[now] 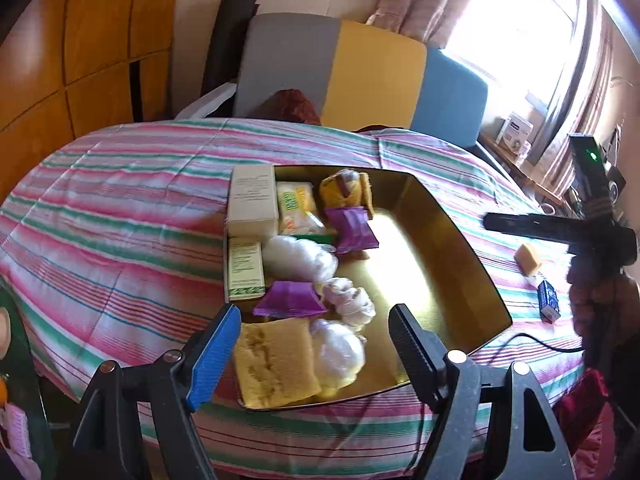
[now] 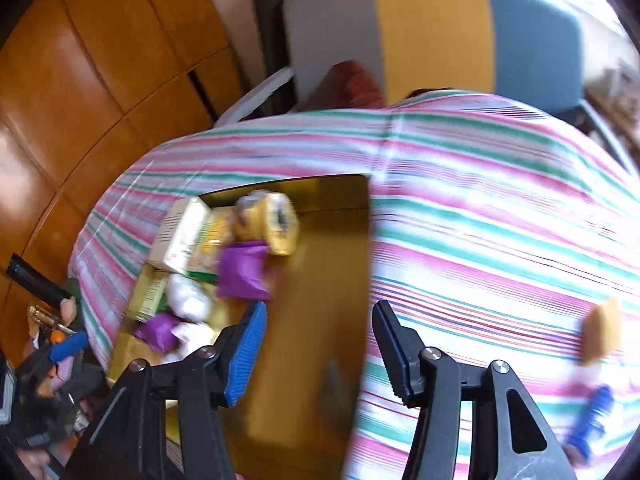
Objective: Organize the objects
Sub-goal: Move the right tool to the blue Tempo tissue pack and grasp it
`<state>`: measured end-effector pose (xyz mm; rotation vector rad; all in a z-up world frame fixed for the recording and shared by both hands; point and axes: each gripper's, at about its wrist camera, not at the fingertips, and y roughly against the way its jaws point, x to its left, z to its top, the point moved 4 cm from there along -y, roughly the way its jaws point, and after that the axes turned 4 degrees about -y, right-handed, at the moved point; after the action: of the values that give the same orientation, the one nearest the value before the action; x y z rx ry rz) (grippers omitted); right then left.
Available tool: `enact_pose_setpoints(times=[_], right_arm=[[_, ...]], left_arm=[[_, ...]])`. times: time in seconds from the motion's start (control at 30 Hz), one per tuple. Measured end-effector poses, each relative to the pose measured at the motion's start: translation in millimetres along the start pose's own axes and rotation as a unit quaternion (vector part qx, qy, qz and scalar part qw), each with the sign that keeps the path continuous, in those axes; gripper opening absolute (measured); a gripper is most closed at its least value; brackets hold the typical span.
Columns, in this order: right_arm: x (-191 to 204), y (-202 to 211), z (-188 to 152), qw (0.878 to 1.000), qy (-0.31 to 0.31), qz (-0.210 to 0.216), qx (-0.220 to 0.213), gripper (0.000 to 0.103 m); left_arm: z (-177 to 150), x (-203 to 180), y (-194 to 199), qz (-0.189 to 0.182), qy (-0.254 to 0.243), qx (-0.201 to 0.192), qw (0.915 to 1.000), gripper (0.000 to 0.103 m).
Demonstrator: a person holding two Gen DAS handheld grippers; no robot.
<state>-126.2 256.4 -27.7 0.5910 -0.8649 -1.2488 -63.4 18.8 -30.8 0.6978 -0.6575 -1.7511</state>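
Worktop [image 1: 120,208]: covered by a pink, green and white striped cloth; carries the gold tray and 2 loose things

Gold tray [image 1: 452,256]: landmark, near the middle of the worktop; its left half is packed, its right half bare and glaring

Left gripper [image 1: 316,354]: over the tray's near edge; blue and black fingers spread wide, released, nothing between them

Right gripper [image 2: 320,350]: over the tray's right rim [image 2: 366,264]; fingers parted and bare; this view is blurred by motion

Yellow sponge [image 1: 276,360]: near-left corner of the tray, below the left gripper's blue finger [image 1: 212,360]

White box [image 1: 253,199]: far-left corner of the tray, against its left wall

Green-print box [image 1: 245,270]: just nearer than the white box, along the same wall

Purple packets: 1 [image 1: 354,230] at the tray's middle, 1 [image 1: 290,300] just beyond the sponge

White wads: 3 pale bundles, [image 1: 300,258], [image 1: 348,302] and [image 1: 338,350], down the tray's middle

Yellow chunk [image 1: 528,258]: on the cloth, outside the tray, right of it

Blue carton [image 1: 549,300]: on the cloth right of the tray, just nearer than the yellow chunk; the 2 are apart
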Motion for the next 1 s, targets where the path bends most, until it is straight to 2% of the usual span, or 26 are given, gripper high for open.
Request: enact_pose_setpoints(times=[0.27,0.4,0.5,0.6,0.73,1.0], right_arm=[[-113.0,43.3,-25.6,0.993,-0.072,-0.093,-0.024,0.067],[-174.2,56.9,-36.0,0.98,-0.132,-0.138,-0.051,0.068],[-219.6,65.7,-46.1,0.963,-0.194,-0.169,-0.078,0.071],[-251.5,74.9,-52.8,0.944,-0.277,-0.152,-0.091,0.071],[-264.8,83.2,-57.3,0.932,-0.314,-0.15,-0.099,0.074],[-283.7,77.0,-75.0,0.911,-0.38,-0.138,-0.074,0.078]], left_arm=[[5.2,-36.1,-1.4,0.0,-0.047,0.005,0.9989,0.077],[5.1,-54.3,-3.4,-0.004,-0.07,0.01,0.9975,0.077],[4.6,-69.4,-5.3,-0.009,-0.085,0.015,0.9962,0.077],[4.1,-85.8,-9.0,-0.015,-0.1,0.019,0.9947,0.077],[3.4,-104.3,-16.0,-0.028,-0.112,0.026,0.9929,0.077],[-4.5,-138.6,-24.4,-0.063,-0.135,0.04,0.988,0.077]])
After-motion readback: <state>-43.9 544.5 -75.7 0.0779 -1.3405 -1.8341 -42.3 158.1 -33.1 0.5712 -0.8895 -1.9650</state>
